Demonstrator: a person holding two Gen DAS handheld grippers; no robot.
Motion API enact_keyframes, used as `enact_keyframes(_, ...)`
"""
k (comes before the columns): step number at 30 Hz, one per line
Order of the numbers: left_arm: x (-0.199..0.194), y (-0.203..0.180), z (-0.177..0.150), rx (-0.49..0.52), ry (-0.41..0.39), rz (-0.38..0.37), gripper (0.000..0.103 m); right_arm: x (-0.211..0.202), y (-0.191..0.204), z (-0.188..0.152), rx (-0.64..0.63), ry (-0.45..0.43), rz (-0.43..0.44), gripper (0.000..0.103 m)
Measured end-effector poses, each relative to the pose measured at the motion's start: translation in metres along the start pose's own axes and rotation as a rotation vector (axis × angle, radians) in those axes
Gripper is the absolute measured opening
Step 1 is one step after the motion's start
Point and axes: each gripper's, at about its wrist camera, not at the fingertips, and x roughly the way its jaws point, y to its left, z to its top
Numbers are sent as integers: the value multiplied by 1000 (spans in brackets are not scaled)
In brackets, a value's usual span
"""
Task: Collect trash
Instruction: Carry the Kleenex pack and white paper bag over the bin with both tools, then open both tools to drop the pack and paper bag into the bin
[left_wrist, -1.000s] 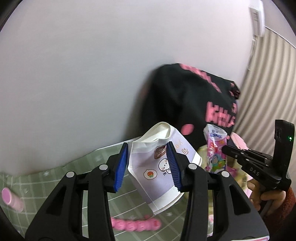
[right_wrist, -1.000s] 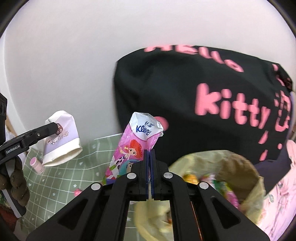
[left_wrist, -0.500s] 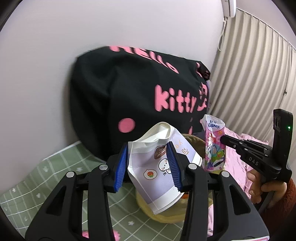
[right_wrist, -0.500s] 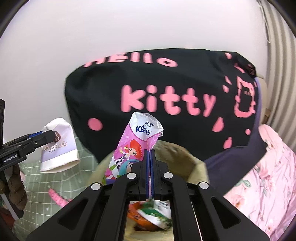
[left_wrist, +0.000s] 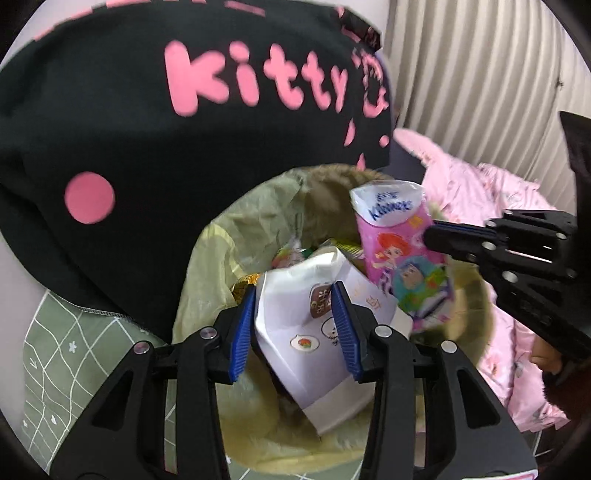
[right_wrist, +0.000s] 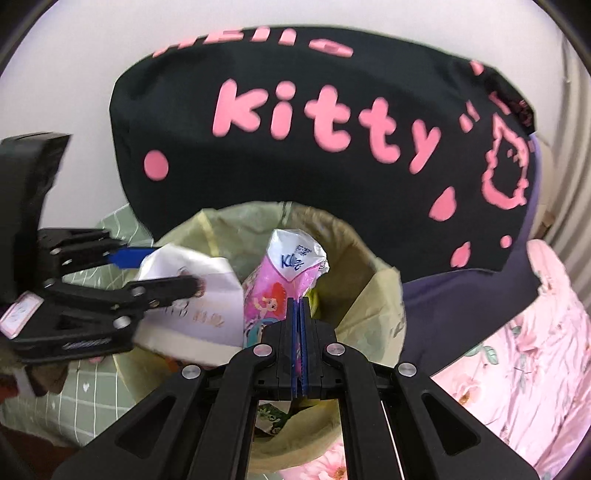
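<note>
My left gripper (left_wrist: 293, 325) is shut on a white paper bag (left_wrist: 310, 332) with small cartoon prints, held over the open trash bin (left_wrist: 207, 266) lined with a yellow-green plastic bag. My right gripper (right_wrist: 298, 310) is shut on a pink Kleenex tissue packet (right_wrist: 280, 273), also held over the bin (right_wrist: 373, 295). The packet shows in the left wrist view (left_wrist: 399, 251) just right of the paper bag, with the right gripper (left_wrist: 439, 234) clamped on it. The paper bag (right_wrist: 195, 295) and left gripper (right_wrist: 162, 269) show at the left of the right wrist view. Several wrappers lie inside the bin.
A black "Hello Kitty" bag (left_wrist: 147, 129) stands right behind the bin against the wall. A green grid-pattern mat (left_wrist: 55, 350) lies to the left. Pink floral bedding (right_wrist: 524, 350) lies to the right, with a pleated curtain (left_wrist: 480, 74) behind it.
Both grippers have moved right and tilted down, from above the green mat to over the bin's mouth. Each still holds its item, and the two items now sit close together.
</note>
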Motion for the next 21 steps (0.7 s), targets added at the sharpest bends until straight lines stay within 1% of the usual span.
enact_keyframes(3,12,1,1,-10,22,43,39,8,-6,-2,-3,9,66,3)
enact_keyframes(6,18,-1,2,-24,33,68,39,16,-8,2,-33,10,113,3)
enact_keyframes(9,22,-7,5,-34,38,98,39,23,-13,5,-52,15,147,3)
enact_keyframes(11,24,-6,8,-52,38,103,39,26,-16,6,-65,20,159,3)
enact_keyframes(14,23,-2,11,-102,25,78,39,28,-22,5,-66,21,166,3)
enact_keyframes(16,24,2,13,-139,23,46,39,27,-25,3,-48,23,173,3)
enact_keyframes(17,22,7,12,-160,24,17,39,27,-26,2,-43,24,172,3)
enact_keyframes(18,20,11,10,-176,22,0,39,26,-25,1,-40,19,161,3)
enact_keyframes(21,7,21,3,-230,0,-48,40,24,-24,-2,-21,21,149,4)
